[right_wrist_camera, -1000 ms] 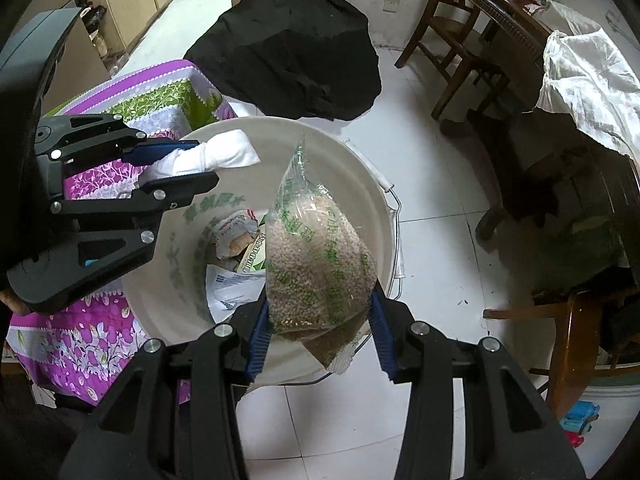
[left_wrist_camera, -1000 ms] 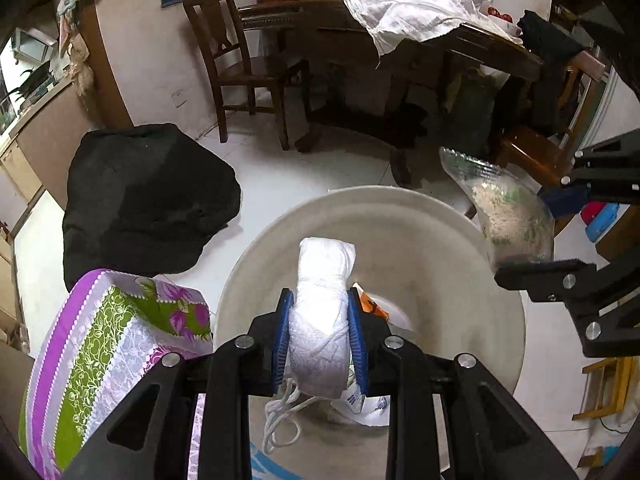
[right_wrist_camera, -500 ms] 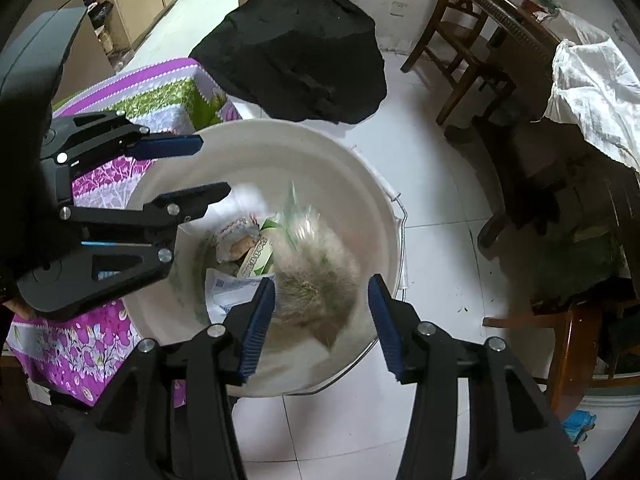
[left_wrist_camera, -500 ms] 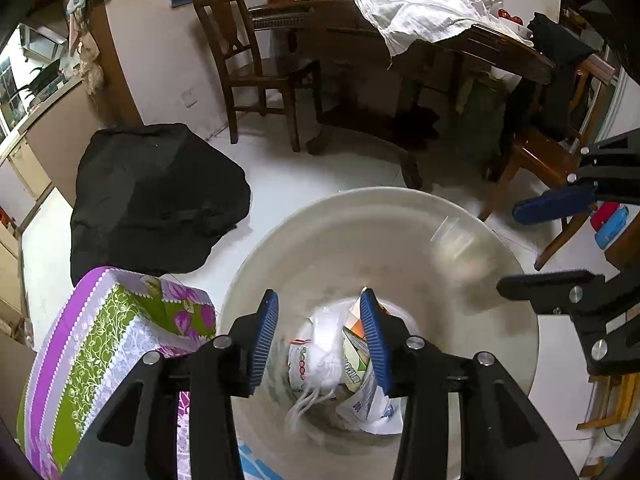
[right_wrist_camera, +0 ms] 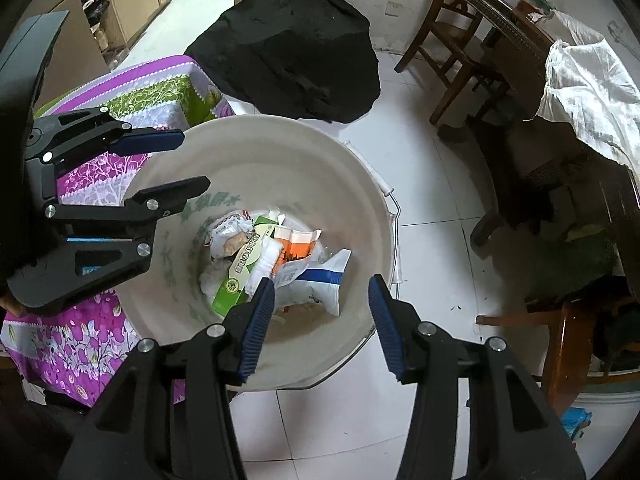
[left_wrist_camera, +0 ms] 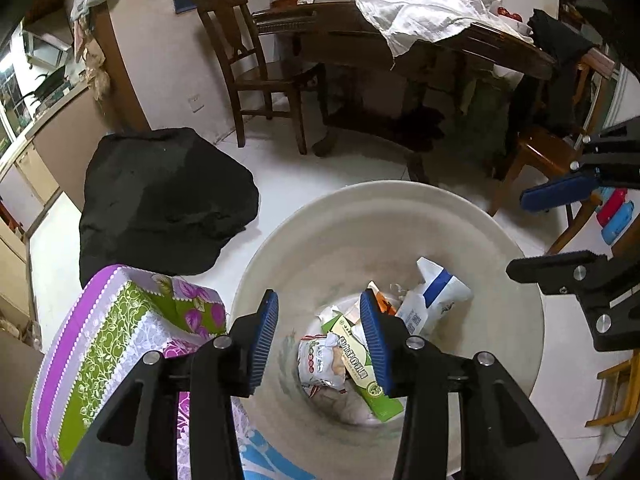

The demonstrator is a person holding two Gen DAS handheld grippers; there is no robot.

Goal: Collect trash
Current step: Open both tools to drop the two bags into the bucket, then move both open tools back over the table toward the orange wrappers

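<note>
White bucket (right_wrist_camera: pixel 372 216), frame centre, holds the trash (right_wrist_camera: pixel 276 264). Left claw (left_wrist_camera: pixel 320 340) and right claw (right_wrist_camera: pixel 320 320) hang apart, empty, above it. Risk: lowering either could strike the rim, tipping the bucket.

green print on bucket (right_wrist_camera: pixel 362 184) inner wall and green carton (right_wrist_camera: pixel 240 268) (chinese, seemingly): both unreadable.

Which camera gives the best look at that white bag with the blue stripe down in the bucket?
The right wrist view. There the bag lies nearly whole in the bucket, just beyond the open right gripper. In the left wrist view the same bag shows too, but the left gripper finger covers its lower edge.
</note>
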